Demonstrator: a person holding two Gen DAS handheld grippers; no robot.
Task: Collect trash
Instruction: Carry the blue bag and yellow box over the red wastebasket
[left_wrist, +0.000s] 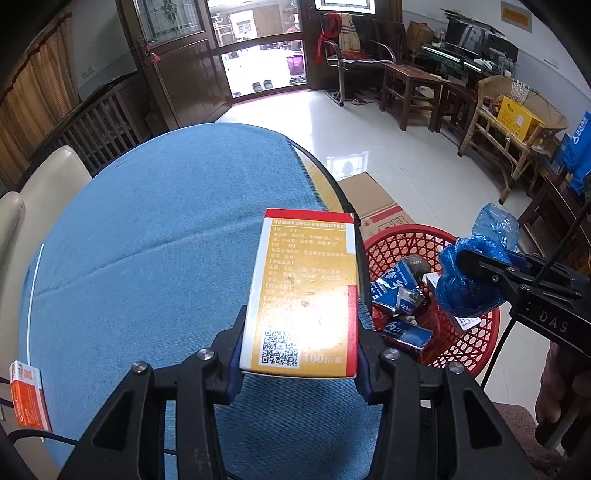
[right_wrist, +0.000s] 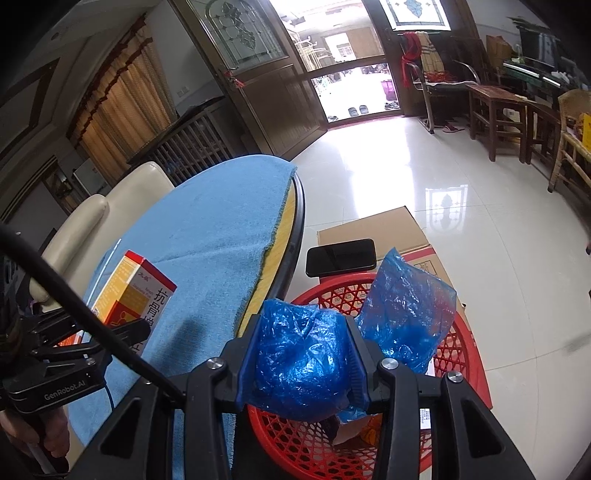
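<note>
Two black two-finger grippers are in view, the left gripper (left_wrist: 297, 354) and the right gripper (right_wrist: 303, 369). There are two printed cardboard medicine boxes: one yellow-and-red box (left_wrist: 306, 295) and one orange-and-white box (left_wrist: 27, 398) at the table edge. One crumpled blue plastic bag (right_wrist: 306, 362) shows. One red plastic lattice basket (left_wrist: 476, 332) stands on the floor, with about three crushed blue-and-white cartons (left_wrist: 391, 291) inside it, though the pile is too jumbled for a sure count. One brown corrugated cardboard box (right_wrist: 373, 227) lies beyond it, bearing one black smartphone (right_wrist: 341, 256). One blue cloth (left_wrist: 166, 221) covers one round table (right_wrist: 297, 206). Two cream padded chairs (right_wrist: 122, 199) stand behind.
</note>
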